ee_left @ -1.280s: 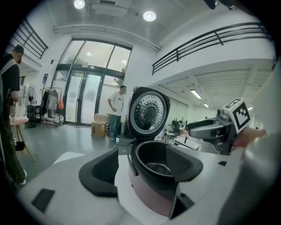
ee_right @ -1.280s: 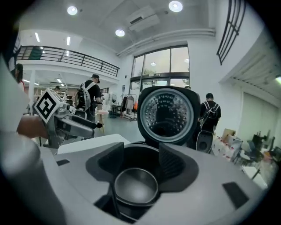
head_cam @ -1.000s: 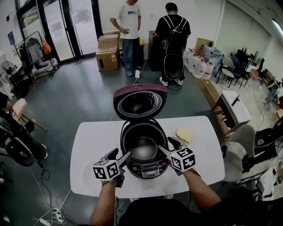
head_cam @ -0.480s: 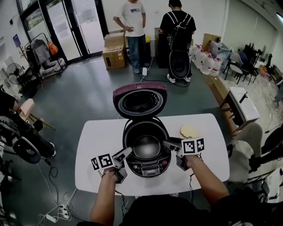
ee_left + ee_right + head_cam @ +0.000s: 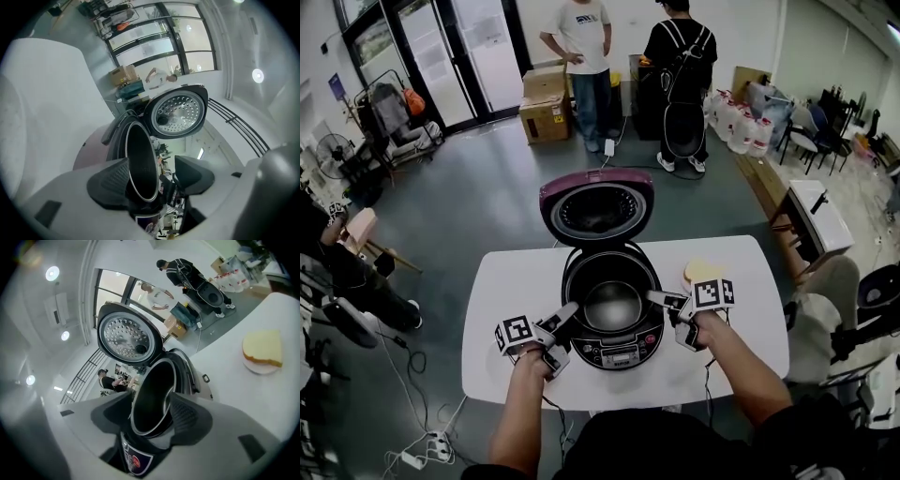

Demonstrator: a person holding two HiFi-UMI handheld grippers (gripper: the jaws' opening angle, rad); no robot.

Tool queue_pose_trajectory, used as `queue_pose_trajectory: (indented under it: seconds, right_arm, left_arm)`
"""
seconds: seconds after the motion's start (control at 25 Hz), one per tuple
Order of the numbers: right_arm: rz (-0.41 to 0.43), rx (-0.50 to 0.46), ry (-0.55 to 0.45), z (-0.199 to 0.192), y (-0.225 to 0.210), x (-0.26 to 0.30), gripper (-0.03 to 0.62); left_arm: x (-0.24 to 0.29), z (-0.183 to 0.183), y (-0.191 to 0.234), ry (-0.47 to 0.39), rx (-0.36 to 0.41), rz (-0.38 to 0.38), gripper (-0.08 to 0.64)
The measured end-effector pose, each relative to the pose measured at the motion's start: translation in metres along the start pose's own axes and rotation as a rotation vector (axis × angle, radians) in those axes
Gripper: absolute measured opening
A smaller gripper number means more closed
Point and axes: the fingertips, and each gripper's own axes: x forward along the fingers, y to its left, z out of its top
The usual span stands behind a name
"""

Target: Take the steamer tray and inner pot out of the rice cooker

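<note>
1. the dark metal inner pot sits in the open maroon rice cooker on the white table. no steamer tray shows in it.
2. left gripper: jaws half apart, just been closing, astride the pot's rim, not clamped.
3. right gripper: jaws half apart around the opposite rim, no squeeze visible.
4. likely step: gripping the pot. next, both must pinch the rim, then lift level.

Rice cooker panel lettering illegibly small

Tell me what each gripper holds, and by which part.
Nothing yet. The left gripper and right gripper straddle the inner pot rim, jaws apart; the left's have just been closing.
</note>
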Motion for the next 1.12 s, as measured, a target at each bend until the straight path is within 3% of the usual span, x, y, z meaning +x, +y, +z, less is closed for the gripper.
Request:
queue_pose_trajectory:
  seconds: [0.64,0.92,1.12]
  right_arm:
    - [-0.010,0.084,0.018,0.008,-0.013,0.008,0.236]
    - [-0.028,0.123,0.031,0.007,-0.016,0.013,0.236]
    - [-0.055,0.146,0.016,0.012,-0.026,0.017,0.144]
  left_arm:
    - [0.006,0.014,0.008,0.029,0.002,0.034,0.296]
    - [0.007,0.016,0.011,0.054,0.032,0.074,0.249]
    - [0.016,0.020,0.016,0.056,0.076,0.112,0.174]
